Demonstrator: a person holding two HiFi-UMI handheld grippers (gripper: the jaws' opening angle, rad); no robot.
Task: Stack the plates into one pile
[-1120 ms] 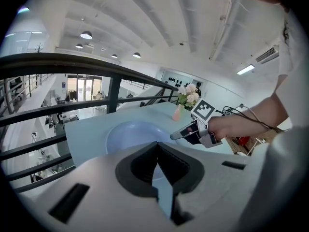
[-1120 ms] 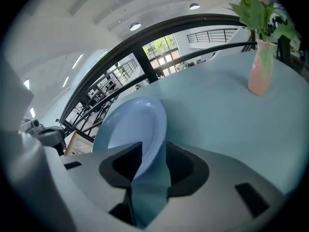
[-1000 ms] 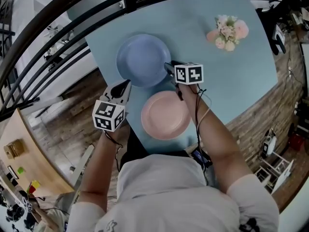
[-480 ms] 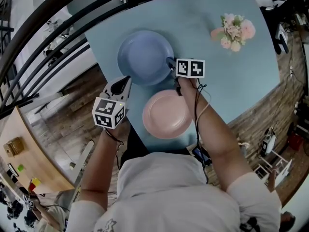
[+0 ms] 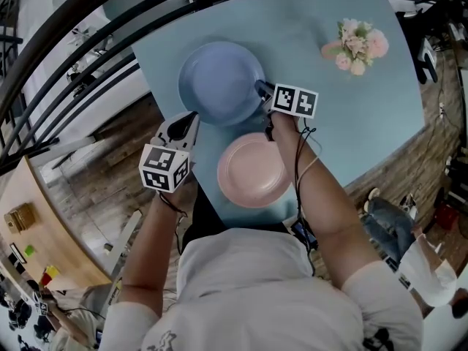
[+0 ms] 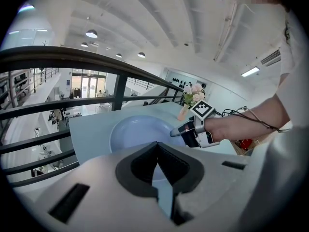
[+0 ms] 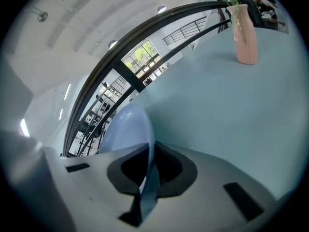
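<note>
Here the right gripper (image 5: 262, 88) is clenched on the near right rim of the blue plate (image 5: 218, 81). Its jaws have just been closing, and its own view shows the thin rim pinched between the two pads. The blue plate lies on the pale blue table (image 5: 351, 115). The pink plate (image 5: 252, 170) sits flat on the table just beside the blue plate, on the side nearer the person, and the two are not stacked. The left gripper (image 5: 187, 123) hovers by the blue plate's near left edge, jaws pressed together with nothing between them. A vase of flowers (image 5: 356, 46) stands well apart from the blue plate, to its right.
</note>
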